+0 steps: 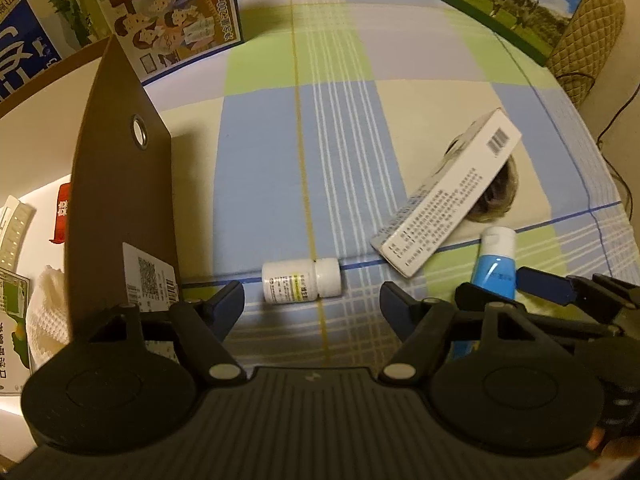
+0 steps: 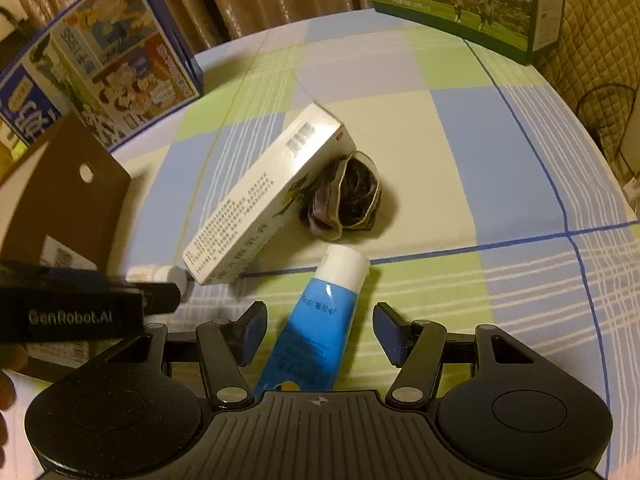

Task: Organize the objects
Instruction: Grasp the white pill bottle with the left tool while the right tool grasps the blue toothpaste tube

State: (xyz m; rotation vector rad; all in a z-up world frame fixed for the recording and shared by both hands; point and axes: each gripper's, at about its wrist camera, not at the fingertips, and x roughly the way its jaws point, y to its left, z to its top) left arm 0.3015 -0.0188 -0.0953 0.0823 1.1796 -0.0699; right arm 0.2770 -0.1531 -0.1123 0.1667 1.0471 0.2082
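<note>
1. Bin (image 1: 120, 184) at far left: brown, stiff-walled, w/ a metal eyelet and a barcode sticker; stands on the checked cloth (image 1: 280, 140); packets already lie inside, seen only in the left wrist view.
2. Left gripper (image 1: 312, 300): jaws wide apart, empty; pill bottle (image 1: 302, 286) lies on its side just ahead, between the fingertips' line, cap toward the right.
3. Pill bottle handling, my guess: light, hard, smooth plastic, round so it may roll; best taken across the body, not the cap.
4. Carton (image 2: 268, 196): long white box, tilted, its far end propped on the dark crumpled cloth item (image 2: 348, 196); near end close to the bottle; prob. light, stiff, crushable if squeezed hard; grip across the narrow sides.
5. Tube (image 2: 324, 320): blue w/ white cap, lying flat, cap pointing away; body sits between the fingers of the right gripper (image 2: 320, 332), which are spread and not touching it; likely soft, squashy; hold near the firm cap end or mid-body, gently.
6. Views differ: left wrist shows bin contents and the bottle whole; right wrist shows the bottle mostly hidden behind the left gripper, but shows the dark cloth item and the tube clearly; a hand (image 2: 6, 392) edge shows only there.
</note>
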